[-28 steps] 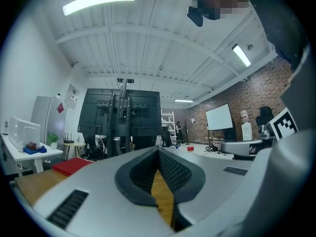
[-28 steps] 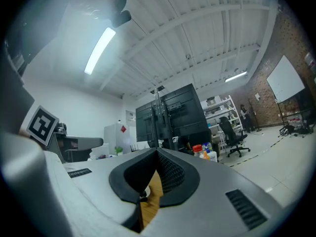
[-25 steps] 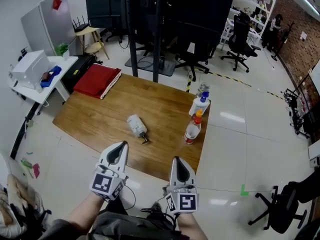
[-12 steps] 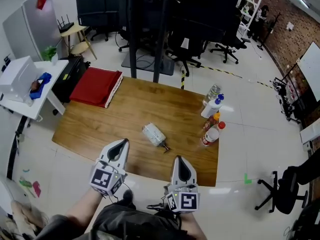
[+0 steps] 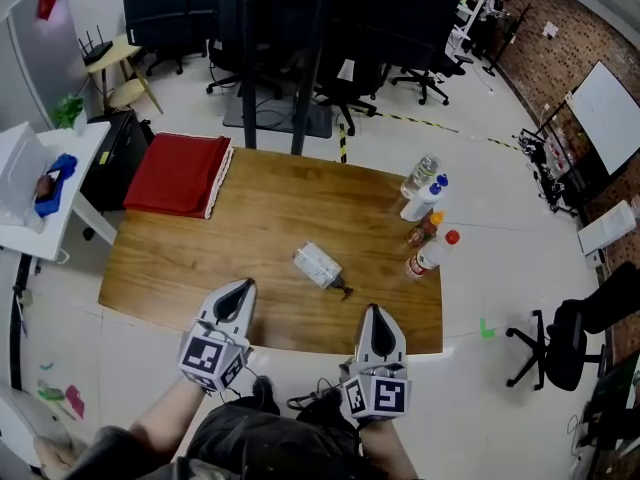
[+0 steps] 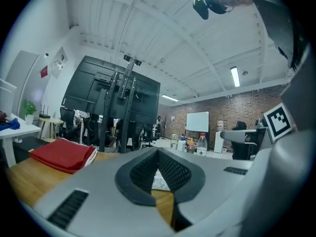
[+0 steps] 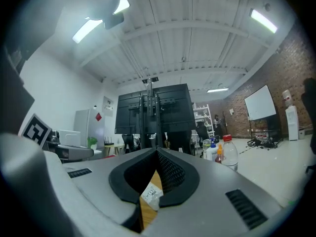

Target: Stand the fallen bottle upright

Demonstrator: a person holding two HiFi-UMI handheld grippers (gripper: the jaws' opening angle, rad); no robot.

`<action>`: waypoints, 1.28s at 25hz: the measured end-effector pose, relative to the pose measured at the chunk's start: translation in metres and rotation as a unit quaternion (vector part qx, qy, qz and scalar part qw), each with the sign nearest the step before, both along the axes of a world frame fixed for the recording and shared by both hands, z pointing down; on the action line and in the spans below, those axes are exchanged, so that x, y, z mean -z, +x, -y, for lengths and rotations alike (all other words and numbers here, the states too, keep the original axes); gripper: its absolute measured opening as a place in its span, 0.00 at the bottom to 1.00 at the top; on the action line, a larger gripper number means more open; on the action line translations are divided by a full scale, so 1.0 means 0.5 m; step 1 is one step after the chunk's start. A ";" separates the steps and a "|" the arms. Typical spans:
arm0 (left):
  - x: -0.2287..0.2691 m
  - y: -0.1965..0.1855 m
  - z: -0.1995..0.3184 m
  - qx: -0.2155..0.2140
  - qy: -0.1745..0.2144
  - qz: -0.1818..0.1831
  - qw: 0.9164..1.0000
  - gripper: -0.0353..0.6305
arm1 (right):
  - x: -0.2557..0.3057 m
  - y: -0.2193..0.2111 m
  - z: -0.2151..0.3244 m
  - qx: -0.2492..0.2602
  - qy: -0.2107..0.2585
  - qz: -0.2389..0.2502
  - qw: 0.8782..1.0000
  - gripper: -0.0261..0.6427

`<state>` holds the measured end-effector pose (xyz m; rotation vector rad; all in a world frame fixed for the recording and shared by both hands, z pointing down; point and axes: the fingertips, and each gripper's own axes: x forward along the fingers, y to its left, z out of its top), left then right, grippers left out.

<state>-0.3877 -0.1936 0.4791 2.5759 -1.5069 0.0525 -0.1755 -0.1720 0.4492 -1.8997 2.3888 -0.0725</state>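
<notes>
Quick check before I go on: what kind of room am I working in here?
Most likely an office or lab workspace: wheeled office chairs, a whiteboard against a brick wall, and a large dark screen on a stand behind the wooden table.

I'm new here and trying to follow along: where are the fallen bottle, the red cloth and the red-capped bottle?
fallen bottle [image 5: 316, 264]: head view, middle of its pale body.
red cloth [image 5: 175, 173]: head view, centre of its folded top.
red-capped bottle [image 5: 425, 259]: head view, its clear body.
</notes>
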 end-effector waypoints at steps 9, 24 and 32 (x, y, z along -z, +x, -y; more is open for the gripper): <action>-0.033 0.092 0.028 -0.037 -0.008 0.012 0.999 0.08 | -0.036 0.055 0.027 -0.017 -0.023 0.011 1.000 0.04; -0.071 0.273 0.102 -0.074 0.008 0.095 0.993 0.22 | -0.037 0.189 0.107 0.015 -0.021 0.019 0.999 0.04; -0.120 0.363 0.148 -0.160 0.021 0.227 0.960 0.41 | -0.048 0.235 0.140 0.025 -0.025 0.026 0.999 0.04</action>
